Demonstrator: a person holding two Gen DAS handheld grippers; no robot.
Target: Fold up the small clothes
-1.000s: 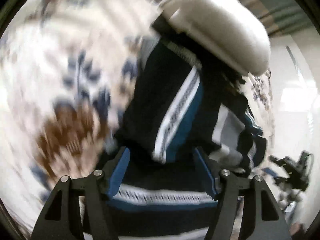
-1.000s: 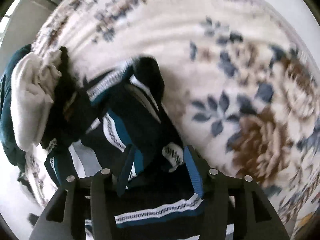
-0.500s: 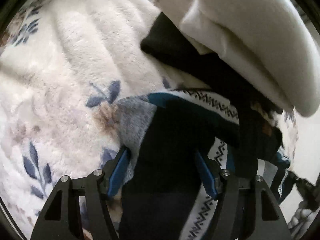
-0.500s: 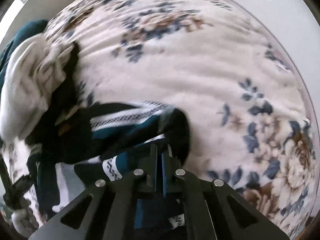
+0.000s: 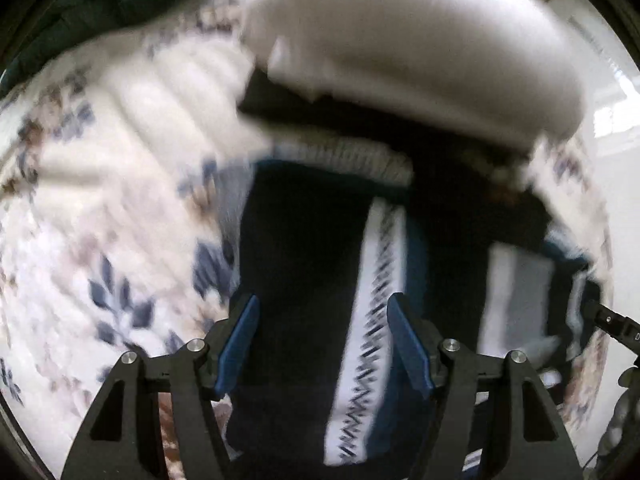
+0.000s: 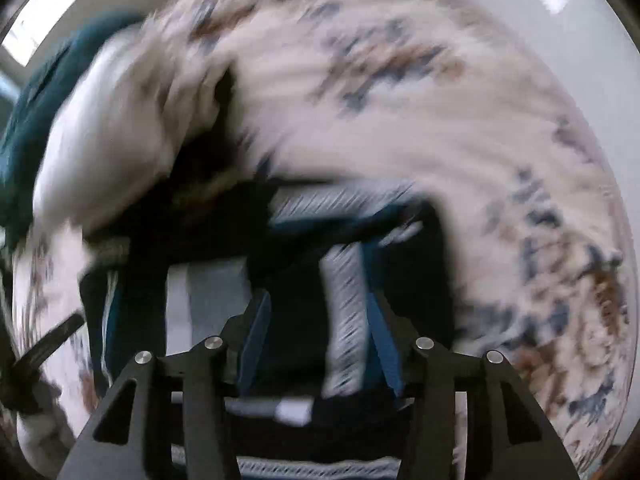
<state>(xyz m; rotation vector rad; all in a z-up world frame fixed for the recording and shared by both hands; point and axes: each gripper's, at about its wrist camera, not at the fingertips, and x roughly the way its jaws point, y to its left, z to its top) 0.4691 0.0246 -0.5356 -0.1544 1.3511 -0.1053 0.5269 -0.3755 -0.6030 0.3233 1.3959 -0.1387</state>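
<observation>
A dark navy garment with white, teal and grey patterned stripes [image 5: 316,264] lies bunched on a floral blanket [image 5: 100,200]; it also shows in the right wrist view [image 6: 304,240]. My left gripper [image 5: 322,320] is open, its blue pads on either side of the dark cloth, just above it. My right gripper [image 6: 320,316] is open over the same garment, with a white patterned stripe between its pads. Both views are blurred by motion.
A folded white garment [image 5: 420,40] lies on a dark one just beyond the striped garment; it also shows in the right wrist view [image 6: 112,140]. A teal cloth [image 6: 36,100] sits at the far left. The floral blanket [image 6: 440,100] spreads to the right.
My right gripper was shut on the garment half a second ago and is now open. The left gripper stayed open and pulled back slightly. The garment now lies more spread out.
</observation>
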